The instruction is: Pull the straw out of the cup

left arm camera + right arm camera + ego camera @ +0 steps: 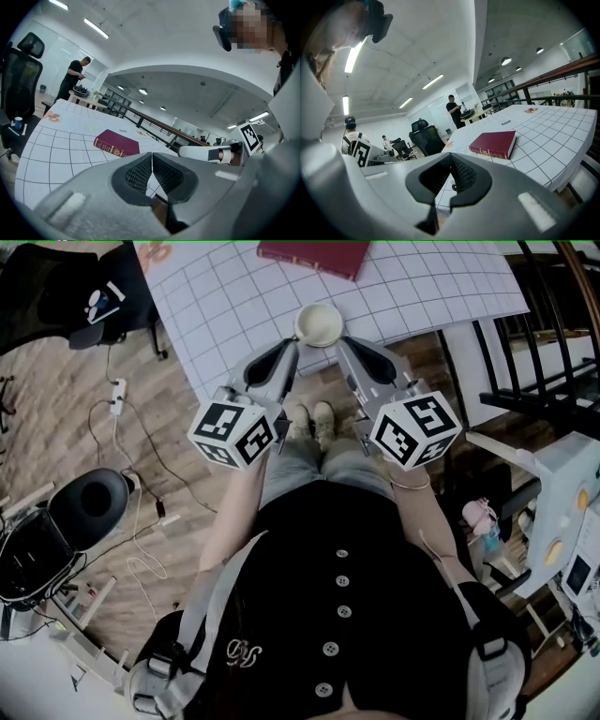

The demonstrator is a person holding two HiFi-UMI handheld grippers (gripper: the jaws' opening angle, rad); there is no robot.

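Cup (319, 324): cream-coloured, upright at the near edge of the gridded white surface (234, 306), seen from above in the head view; it stands just ahead of the tips of both grippers and between them.
Straw: cannot be made out in any view, either in the cup or elsewhere.
Left gripper (151, 161): clenched, the ribbed pads meeting at the tips with nothing between them; in the head view it reaches toward the left side of the cup without visibly touching it.
Right gripper (451, 160): also closed at the tips and empty; in the head view it reaches toward the right side of the cup, close beside it.
Book (314, 254): dark red, closed, lying flat on the surface well beyond the cup.
Office chair (66, 287): black, on the wood floor to the left of the surface.
Standing person (72, 79): in dark clothes, at the far end of the surface, bent over something on another table.
Wearer's shoes (312, 423): on the floor just short of the surface edge.
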